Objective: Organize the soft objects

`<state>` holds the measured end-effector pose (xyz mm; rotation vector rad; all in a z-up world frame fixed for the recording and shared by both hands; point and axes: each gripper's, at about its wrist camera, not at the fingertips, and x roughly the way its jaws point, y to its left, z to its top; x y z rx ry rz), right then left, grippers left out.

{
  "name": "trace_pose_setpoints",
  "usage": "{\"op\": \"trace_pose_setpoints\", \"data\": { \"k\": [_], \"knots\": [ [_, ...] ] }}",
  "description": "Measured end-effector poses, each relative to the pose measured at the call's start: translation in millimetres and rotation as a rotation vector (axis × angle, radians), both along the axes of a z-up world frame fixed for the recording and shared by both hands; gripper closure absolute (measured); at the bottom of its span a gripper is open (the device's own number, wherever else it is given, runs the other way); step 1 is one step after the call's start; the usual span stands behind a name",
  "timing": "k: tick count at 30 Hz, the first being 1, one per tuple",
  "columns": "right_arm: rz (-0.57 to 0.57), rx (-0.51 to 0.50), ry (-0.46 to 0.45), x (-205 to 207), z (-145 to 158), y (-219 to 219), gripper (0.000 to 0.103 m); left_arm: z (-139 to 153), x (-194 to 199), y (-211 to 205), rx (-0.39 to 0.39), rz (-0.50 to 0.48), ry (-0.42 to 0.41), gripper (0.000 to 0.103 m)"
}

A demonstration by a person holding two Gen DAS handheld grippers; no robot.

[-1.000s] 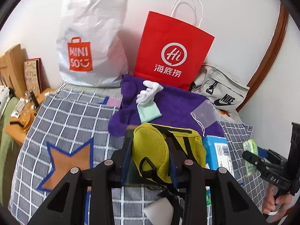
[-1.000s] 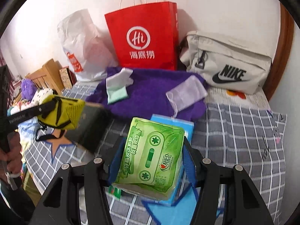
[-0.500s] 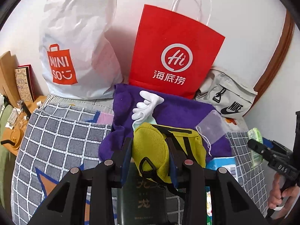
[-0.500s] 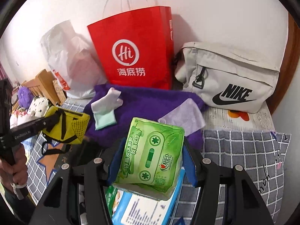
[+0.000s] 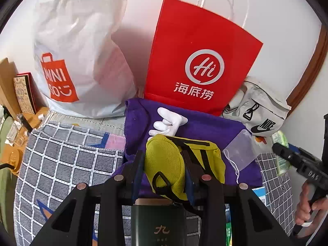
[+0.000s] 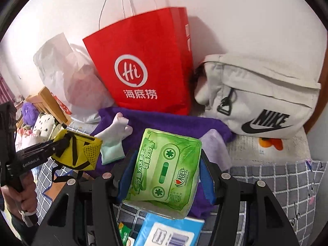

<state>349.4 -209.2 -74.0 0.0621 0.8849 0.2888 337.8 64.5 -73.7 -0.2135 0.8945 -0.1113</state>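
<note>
Your left tool (image 5: 164,170) is clamped on the yellow pouch (image 5: 180,166), and your right tool (image 6: 166,170) is clamped on the green tissue pack (image 6: 164,168). Since a second ago both have carried their loads toward the red paper bag (image 5: 196,61): the pouch, then over the checked blanket (image 5: 67,157), now hangs over the purple towel (image 5: 205,127) in front of that bag, and the tissue pack has left the blue tissue pack (image 6: 168,231) and sits over the towel's near edge.

Count two tools, three bags against the wall: one red paper bag, one white Miniso bag (image 5: 80,47) left of it, one grey Nike bag (image 5: 260,110) right of it. One white sock (image 5: 168,121) and one pale mask (image 5: 239,151) lie on the towel before the red bag. One dark green box (image 5: 157,223) is below the pouch.

Right of the red bag the Nike bag touches its lower corner; on its left a gap separates it from the Miniso bag. Its mouth stands well above both tools.
</note>
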Motion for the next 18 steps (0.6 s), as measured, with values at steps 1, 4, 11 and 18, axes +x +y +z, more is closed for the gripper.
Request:
{"op": "trace_pose_setpoints", "data": {
  "k": [1, 4, 11, 18],
  "knots": [
    [0.004, -0.007, 0.010, 3, -6, 2, 0.046, -3, 3, 0, -0.004, -0.001, 0.006, 0.070],
    [0.021, -0.034, 0.037, 11, -23, 5, 0.046, -9, 11, -1, -0.012, -0.010, 0.020, 0.070],
    [0.043, -0.030, 0.111, 27, -55, 5, 0.046, -25, 26, -3, -0.005, -0.031, 0.032, 0.070],
    [0.094, -0.029, 0.171, 33, -72, 4, 0.046, -48, 41, -5, -0.004, -0.038, 0.068, 0.070]
  ]
}}
